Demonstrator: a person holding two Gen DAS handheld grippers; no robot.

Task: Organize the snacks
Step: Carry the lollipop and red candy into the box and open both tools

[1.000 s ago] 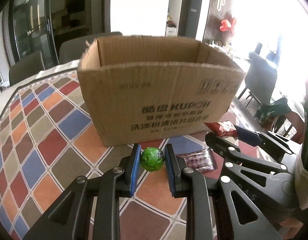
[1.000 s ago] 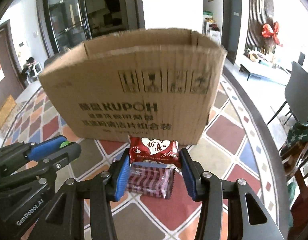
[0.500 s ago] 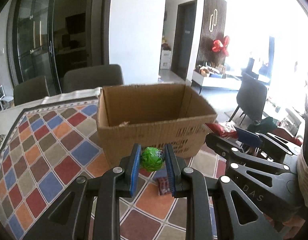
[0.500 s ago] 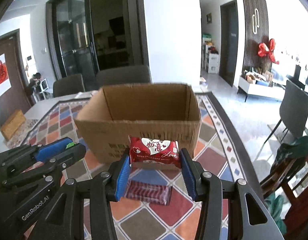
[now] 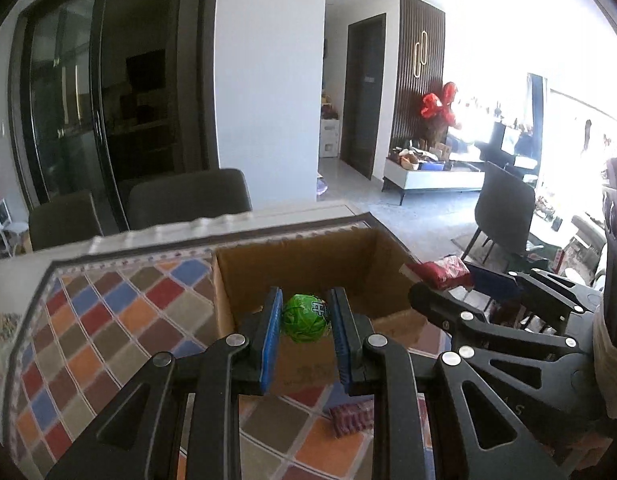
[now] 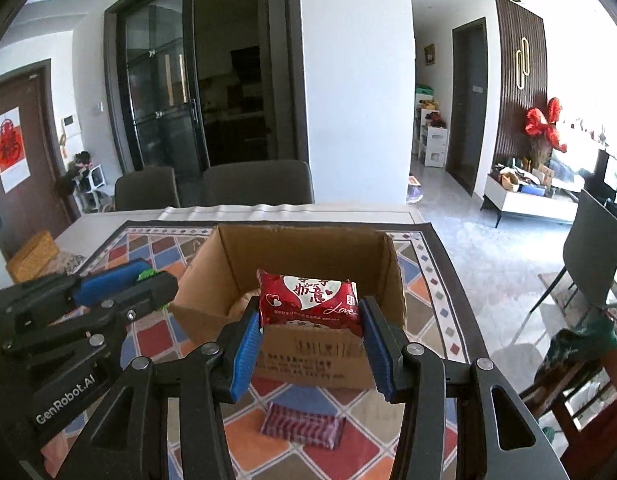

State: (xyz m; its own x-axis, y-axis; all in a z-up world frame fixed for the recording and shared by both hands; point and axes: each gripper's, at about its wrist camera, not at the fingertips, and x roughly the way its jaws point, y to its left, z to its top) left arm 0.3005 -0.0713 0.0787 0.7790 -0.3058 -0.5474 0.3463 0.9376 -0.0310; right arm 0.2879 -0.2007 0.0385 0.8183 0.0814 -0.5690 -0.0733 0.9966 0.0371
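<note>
Two grippers have both gone up since a second ago: back then the cardboard box (image 6: pixel 304 280) stood like a wall in front of them, and now each one looks down over its rim into the open top. That means the snacks are high enough to go in, so I think the next job is to reach forward and let go. The left gripper (image 5: pixel 304 320) is squeezed tight on a green ball candy (image 5: pixel 305 317), which sits right between its blue pads. The right gripper (image 6: pixel 308 320) is clamped on a red snack packet (image 6: pixel 308 298), held by its two short ends. The box is just ahead of and below both tools. One more snack, a dark red striped packet (image 6: pixel 304 424), lies on the colourful tablecloth (image 6: pixel 424 308), under the right gripper and in front of the box.
</note>
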